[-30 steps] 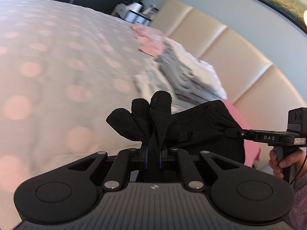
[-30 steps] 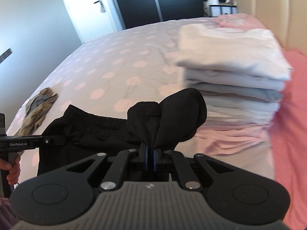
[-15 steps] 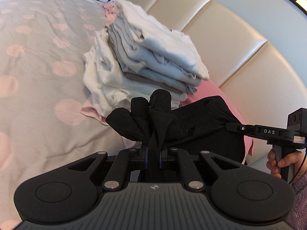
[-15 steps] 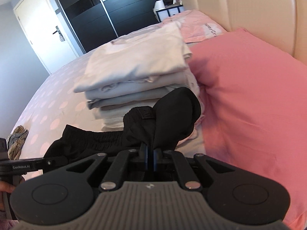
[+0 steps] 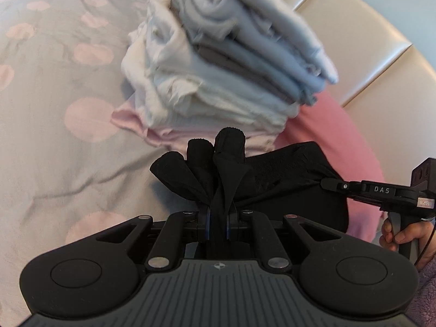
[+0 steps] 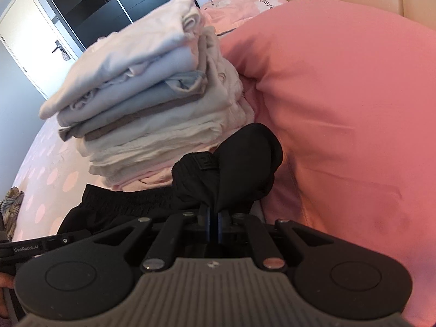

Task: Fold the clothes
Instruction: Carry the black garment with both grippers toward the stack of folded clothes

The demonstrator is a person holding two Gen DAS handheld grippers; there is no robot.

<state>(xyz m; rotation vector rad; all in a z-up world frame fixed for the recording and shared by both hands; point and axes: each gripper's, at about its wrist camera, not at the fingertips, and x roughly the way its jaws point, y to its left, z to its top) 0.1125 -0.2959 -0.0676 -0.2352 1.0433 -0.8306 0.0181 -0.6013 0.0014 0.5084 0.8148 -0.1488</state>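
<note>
left gripper (image 5: pixel 217 219) and right gripper (image 6: pixel 213 222): both pinched tight on black shorts (image 5: pixel 286 174) | stack of folded clothes (image 6: pixel 152 103): just ahead, higher up | shorts stretch sideways between the grippers

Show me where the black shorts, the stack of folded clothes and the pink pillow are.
black shorts (image 6: pixel 130 201), right wrist view, on the gathered waistband.
stack of folded clothes (image 6: pixel 152 100), right wrist view, on the side of the layers.
pink pillow (image 6: pixel 340 103), right wrist view, on its broad front.

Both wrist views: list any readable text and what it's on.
"DAS": on the right gripper, seen in the left wrist view.
"GenRobot.AI": on the left gripper's arm, seen in the right wrist view.
Print on the pale pink pillow: cut off, unreadable.
Patch on the black shorts: too dark to read.
</note>
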